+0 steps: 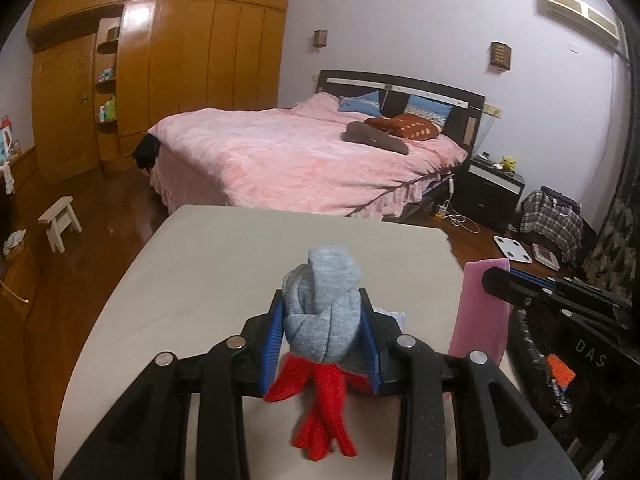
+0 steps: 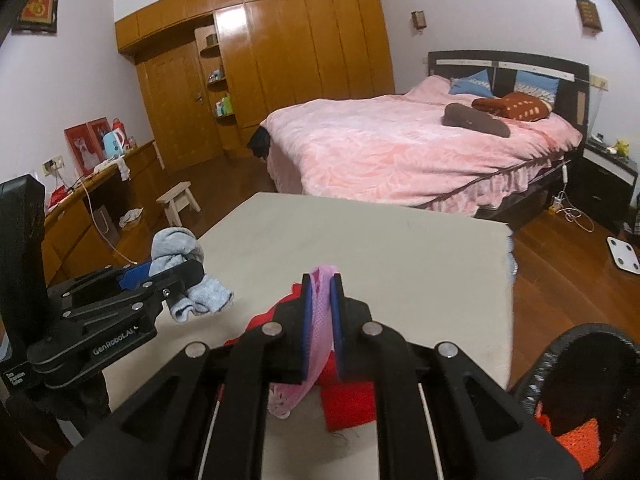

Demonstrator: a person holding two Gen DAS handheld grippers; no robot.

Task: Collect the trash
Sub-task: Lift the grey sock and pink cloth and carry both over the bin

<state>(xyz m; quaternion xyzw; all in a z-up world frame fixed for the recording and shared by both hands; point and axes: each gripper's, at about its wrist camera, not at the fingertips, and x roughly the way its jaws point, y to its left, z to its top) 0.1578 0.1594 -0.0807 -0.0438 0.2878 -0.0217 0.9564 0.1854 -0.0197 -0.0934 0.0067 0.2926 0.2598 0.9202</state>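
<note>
My left gripper (image 1: 322,320) is shut on a grey cloth (image 1: 324,312) and holds it above the beige table (image 1: 200,272); it also shows at the left of the right wrist view (image 2: 188,276), with the grey cloth (image 2: 176,246) hanging from it. A red cloth (image 1: 320,404) lies under it on the table. My right gripper (image 2: 322,312) is shut on a pink mesh cloth (image 2: 320,320) over the red cloth (image 2: 348,400). In the left wrist view the pink cloth (image 1: 480,308) hangs from the right gripper (image 1: 504,284).
A black bin (image 2: 580,392) with orange cloth inside stands at the table's right front corner. Beyond the table are a pink bed (image 2: 400,148), a small white stool (image 2: 180,200), a wooden wardrobe (image 2: 280,60) and a white scale (image 2: 624,260) on the floor.
</note>
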